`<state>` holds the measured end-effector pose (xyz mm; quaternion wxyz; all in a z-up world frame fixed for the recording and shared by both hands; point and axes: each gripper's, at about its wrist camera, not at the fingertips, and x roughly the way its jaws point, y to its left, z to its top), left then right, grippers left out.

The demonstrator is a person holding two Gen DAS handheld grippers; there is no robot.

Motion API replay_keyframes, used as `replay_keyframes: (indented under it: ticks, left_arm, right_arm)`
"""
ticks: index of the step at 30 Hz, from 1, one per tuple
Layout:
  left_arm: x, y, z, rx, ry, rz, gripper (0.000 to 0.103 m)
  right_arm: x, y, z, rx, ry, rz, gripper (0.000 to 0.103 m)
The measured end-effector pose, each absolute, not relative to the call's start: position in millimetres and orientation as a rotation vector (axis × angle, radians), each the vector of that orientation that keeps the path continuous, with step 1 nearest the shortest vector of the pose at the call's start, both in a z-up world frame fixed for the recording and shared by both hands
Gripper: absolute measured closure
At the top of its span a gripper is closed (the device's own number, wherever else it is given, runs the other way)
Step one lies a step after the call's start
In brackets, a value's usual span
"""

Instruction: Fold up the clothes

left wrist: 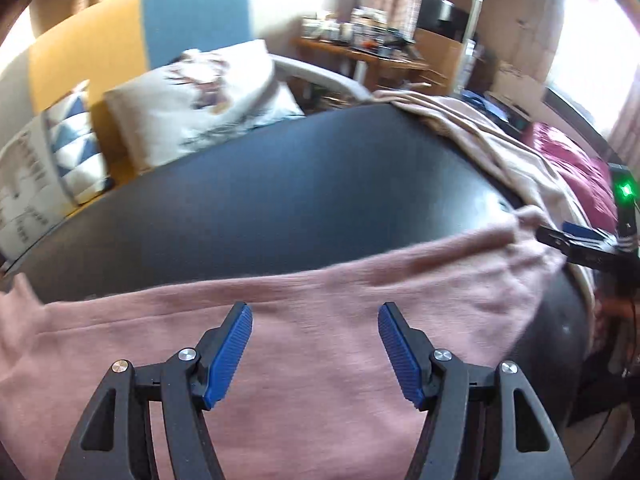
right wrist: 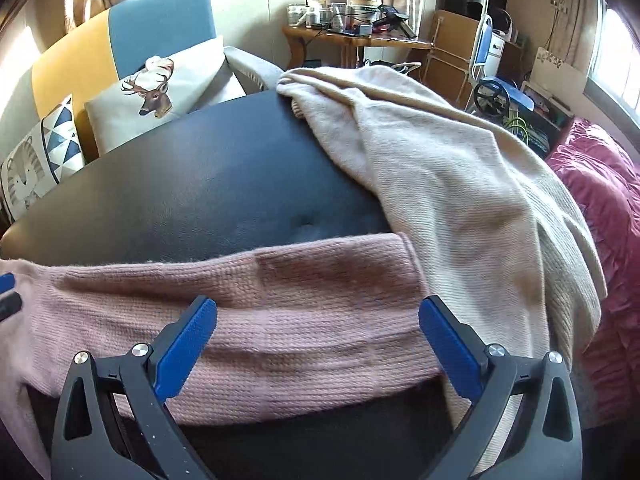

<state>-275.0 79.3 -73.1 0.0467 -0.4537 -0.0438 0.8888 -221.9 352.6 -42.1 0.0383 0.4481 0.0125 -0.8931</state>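
While the pink sweater lies along the near edge of the black table, with bare room behind, the beige sweater drapes its right edge, and left gripper and right gripper hover spread, pinching nothing.

No legible text anywhere (print on desk clutter too blurred).

The pink sweater is a soft ribbed knit, matt and slightly fuzzy, and the cream sweater at two o'clock is a finer matt knit. The black table has a smooth, faintly sheened surface. The right gripper is matt black plastic with ridged blue pads and shiny metal pins.
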Motion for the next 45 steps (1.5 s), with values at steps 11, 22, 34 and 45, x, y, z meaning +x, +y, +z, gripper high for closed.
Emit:
replay_keyframes:
  ticks: [11, 22, 34, 45]
  left_arm:
    - [-303, 81, -104, -1.449, -0.028, 2.801, 0.034]
    - [-315, 102, -100, -1.475, -0.028, 2.748, 0.034]
    - [-335, 105, -105, -1.474, -0.03, 2.77, 0.034]
    - [-330, 100, -105, -1.456, -0.055, 2.778, 0.034]
  right_arm:
    - [-199, 339, -79, 1.386, 0.154, -2.53, 0.0]
    - [-225, 354, -47, 1.367, -0.076, -2.617, 0.0]
    - [-260, 337, -74, 1.444, 0.063, -2.594, 0.066]
    - [-264, 341, -69, 1.509, 0.16, -2.709, 0.079]
